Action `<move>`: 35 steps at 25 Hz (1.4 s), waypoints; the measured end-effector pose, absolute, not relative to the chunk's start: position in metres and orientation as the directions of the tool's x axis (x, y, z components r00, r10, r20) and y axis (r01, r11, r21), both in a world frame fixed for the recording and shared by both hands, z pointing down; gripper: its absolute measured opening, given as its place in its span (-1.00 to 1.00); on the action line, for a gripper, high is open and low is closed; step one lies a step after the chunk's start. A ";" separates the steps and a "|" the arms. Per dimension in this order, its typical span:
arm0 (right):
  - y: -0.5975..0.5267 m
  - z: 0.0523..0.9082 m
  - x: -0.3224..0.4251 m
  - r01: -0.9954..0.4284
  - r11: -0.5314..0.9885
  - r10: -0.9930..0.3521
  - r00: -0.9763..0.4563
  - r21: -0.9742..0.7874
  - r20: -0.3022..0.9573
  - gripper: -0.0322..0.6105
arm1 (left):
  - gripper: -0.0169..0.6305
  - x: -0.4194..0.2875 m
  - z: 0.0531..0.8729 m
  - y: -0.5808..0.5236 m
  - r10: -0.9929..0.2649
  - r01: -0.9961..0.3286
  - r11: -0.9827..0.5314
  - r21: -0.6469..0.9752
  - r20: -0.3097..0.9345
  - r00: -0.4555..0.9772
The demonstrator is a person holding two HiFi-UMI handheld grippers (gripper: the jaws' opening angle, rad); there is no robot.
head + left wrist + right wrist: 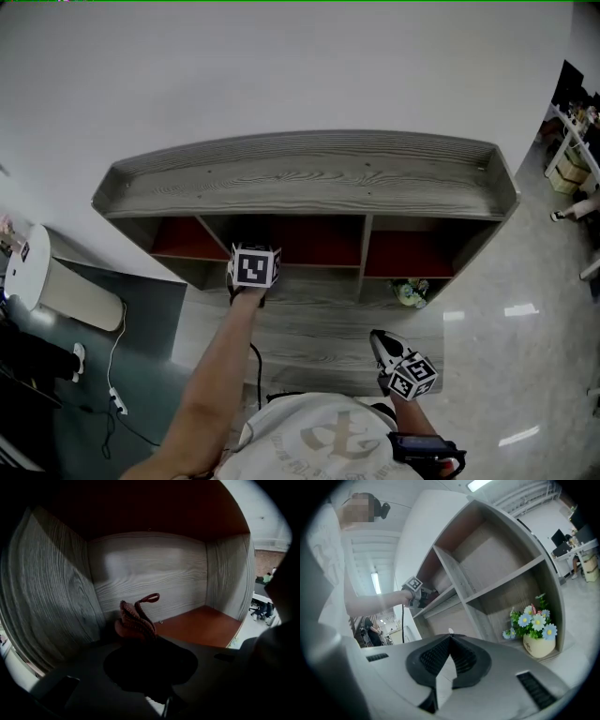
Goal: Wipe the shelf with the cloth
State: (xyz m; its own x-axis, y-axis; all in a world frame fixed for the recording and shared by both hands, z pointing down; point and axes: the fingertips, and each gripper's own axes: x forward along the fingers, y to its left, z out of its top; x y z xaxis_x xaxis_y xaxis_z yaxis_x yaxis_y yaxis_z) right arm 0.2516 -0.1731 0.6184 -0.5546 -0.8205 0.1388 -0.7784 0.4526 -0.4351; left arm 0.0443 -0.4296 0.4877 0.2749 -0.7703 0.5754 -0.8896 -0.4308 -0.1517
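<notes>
The grey wooden shelf unit [309, 178] has red-brown inner boards. My left gripper [253, 269] reaches into the middle compartment of the upper row. In the left gripper view this gripper [142, 641] is shut on a bunched reddish-brown cloth [136, 618], which is close to the compartment's back left corner, over the red-brown board [201, 625]. The jaws themselves lie in dark shadow. My right gripper [392, 356] hangs low near the person's body, away from the shelf, shut with nothing in it [450, 637]. The right gripper view also catches the left gripper [415, 595] at the shelf.
A small pot of blue and white flowers [536, 631] stands in the lower right compartment [410, 292]. A white rounded appliance [33, 267] and a cable with a power strip [114, 401] are on the floor at left. Desks and boxes [572, 159] stand far right.
</notes>
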 end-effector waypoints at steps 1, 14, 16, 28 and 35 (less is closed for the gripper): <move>-0.172 0.618 0.254 -0.779 0.453 -0.820 -0.555 -0.433 0.140 -0.89 | -0.75 0.049 0.487 -0.429 -0.766 -0.886 -0.440 -0.145 0.576 0.286; -0.149 0.623 0.293 -0.792 0.426 -0.836 -0.529 -0.437 0.143 -0.89 | -0.75 0.124 0.489 -0.408 -0.706 -0.829 -0.548 -0.114 0.593 0.386; -0.144 0.625 0.298 -0.793 0.420 -0.839 -0.525 -0.442 0.144 -0.89 | -0.75 0.135 0.489 -0.407 -0.699 -0.820 -0.562 -0.109 0.593 0.400; -0.121 0.631 0.332 -0.805 0.384 -0.859 -0.491 -0.451 0.145 -0.89 | -0.75 0.213 0.490 -0.393 -0.608 -0.733 -0.677 -0.062 0.608 0.510; -0.117 0.633 0.342 -0.801 0.395 -0.853 -0.502 -0.450 0.144 -0.89 | -0.75 0.231 0.490 -0.367 -0.554 -0.692 -0.722 -0.026 0.622 0.554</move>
